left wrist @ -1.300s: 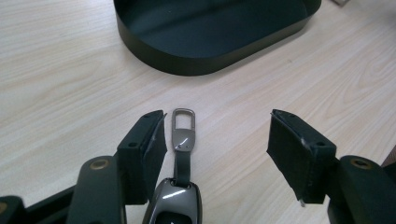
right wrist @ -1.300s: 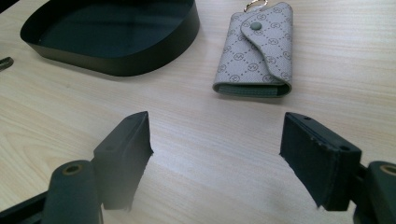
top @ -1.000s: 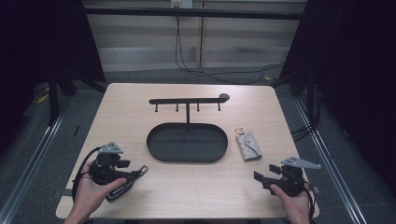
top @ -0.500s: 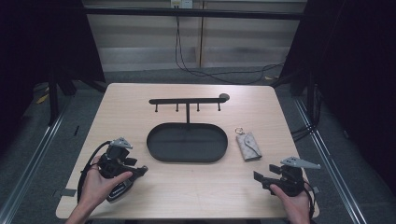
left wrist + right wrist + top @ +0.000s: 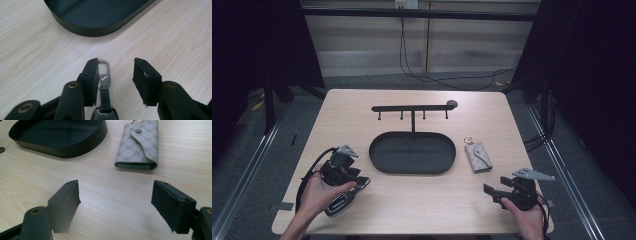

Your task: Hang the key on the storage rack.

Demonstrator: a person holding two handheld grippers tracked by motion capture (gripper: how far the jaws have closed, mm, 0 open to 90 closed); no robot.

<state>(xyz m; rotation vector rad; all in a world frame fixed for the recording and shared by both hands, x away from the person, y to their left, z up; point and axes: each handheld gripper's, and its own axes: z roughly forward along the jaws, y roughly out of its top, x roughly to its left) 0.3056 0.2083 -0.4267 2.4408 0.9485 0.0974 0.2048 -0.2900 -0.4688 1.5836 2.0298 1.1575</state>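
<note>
Left gripper view shows your left claw [image 5: 115,75] gaping around a key fob [image 5: 104,82] lying on the desk [image 5: 37,57]; close off-centre and it may skid. Right claw [image 5: 116,205] gapes empty near the pouch [image 5: 140,145].

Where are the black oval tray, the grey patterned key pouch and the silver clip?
Black oval tray [image 5: 412,170], high view, near rim.
Grey patterned key pouch [image 5: 137,146], right gripper view, front face.
Silver clip [image 5: 104,67], left gripper view, wire loop.
</note>
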